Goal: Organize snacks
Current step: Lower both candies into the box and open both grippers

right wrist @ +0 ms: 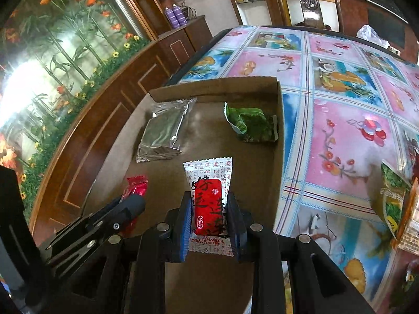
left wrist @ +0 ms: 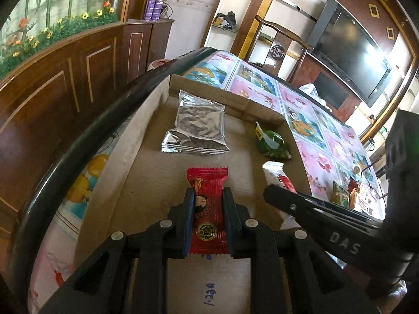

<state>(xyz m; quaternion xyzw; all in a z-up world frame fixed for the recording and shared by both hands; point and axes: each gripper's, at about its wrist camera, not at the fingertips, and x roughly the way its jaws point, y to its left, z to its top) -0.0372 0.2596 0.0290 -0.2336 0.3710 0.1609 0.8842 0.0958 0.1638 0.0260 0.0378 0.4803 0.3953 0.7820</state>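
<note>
My left gripper (left wrist: pixel 208 196) is shut on a red snack packet (left wrist: pixel 208 214) and holds it over the floor of a shallow cardboard box (left wrist: pixel 146 130). My right gripper (right wrist: pixel 208 201) is shut on a white-and-red snack packet (right wrist: pixel 209 204) over the same box (right wrist: pixel 214 86). A stack of silver foil packets (left wrist: pixel 196 128) lies at the box's far left, also in the right wrist view (right wrist: pixel 162 136). A green packet (left wrist: pixel 273 144) lies at its far right, also in the right wrist view (right wrist: pixel 251 125). Each gripper shows in the other's view: right one (left wrist: pixel 309 206), left one (right wrist: pixel 117 217).
The box sits on a table with a flowered pink-and-blue cloth (right wrist: pixel 340 104). More snack packets (right wrist: pixel 398 204) lie on the cloth to the right. A dark wooden partition (left wrist: pixel 65 78) runs along the left, and a chair (left wrist: pixel 277 41) stands at the far end.
</note>
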